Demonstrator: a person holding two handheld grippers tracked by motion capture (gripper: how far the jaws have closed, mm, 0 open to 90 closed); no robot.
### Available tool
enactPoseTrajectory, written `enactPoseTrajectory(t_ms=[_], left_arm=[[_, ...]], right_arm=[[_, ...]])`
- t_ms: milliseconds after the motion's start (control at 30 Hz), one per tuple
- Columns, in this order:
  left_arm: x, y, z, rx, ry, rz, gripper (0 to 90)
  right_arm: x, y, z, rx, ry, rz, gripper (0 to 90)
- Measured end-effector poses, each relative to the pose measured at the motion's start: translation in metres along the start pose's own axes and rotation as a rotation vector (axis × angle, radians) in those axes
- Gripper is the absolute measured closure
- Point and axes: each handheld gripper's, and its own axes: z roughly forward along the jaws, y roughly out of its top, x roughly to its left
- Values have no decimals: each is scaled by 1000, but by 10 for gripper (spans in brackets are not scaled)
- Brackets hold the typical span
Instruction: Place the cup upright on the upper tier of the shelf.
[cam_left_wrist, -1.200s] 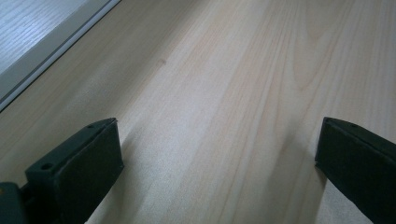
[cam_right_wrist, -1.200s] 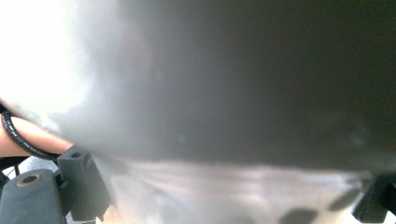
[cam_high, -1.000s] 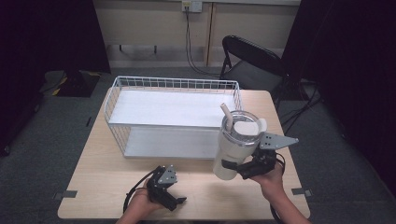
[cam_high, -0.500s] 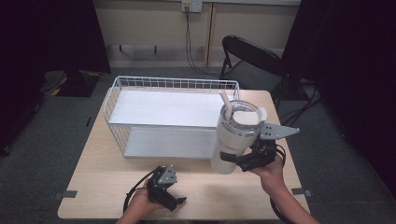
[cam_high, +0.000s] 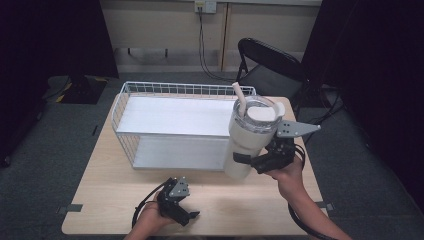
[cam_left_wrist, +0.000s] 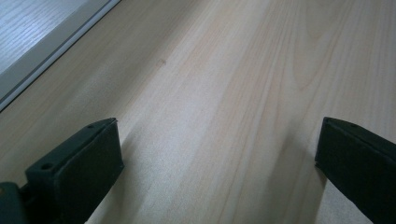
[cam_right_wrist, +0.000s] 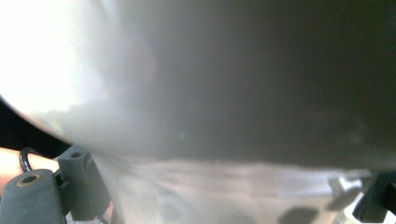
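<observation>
Between the right tool's jaws sits the tumbler.

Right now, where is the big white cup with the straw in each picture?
High view: the cup is right of centre, tilted, gripped low on its body by the right gripper, beside the wire basket.
Left gripper view: I don't see it there; bare wooden table between open jaws.
Right gripper view: the cup is a close, blurry pale wall.
Shared landmark: the cup itself in the high and right gripper views; the table ties in the left gripper view.
</observation>
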Motion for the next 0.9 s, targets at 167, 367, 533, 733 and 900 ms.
enactPoseTrajectory(t_ms=[167, 367, 533, 733, 900], left_arm=[[0, 0, 0, 0, 1, 1, 0], [0, 0, 0, -1, 1, 1, 0], [0, 0, 0, -1, 1, 1, 0], [0, 0, 0, 0, 1, 1, 0], [0, 0, 0, 0, 1, 1, 0]], right_arm=[[0, 10, 4, 8, 5, -7, 96], [-1, 19, 9, -3, 22, 7, 96], [-2, 28, 13, -8, 23, 2, 96], [-2, 40, 17, -6, 29, 2, 96], [-1, 50, 19, -10, 30, -8, 96]])
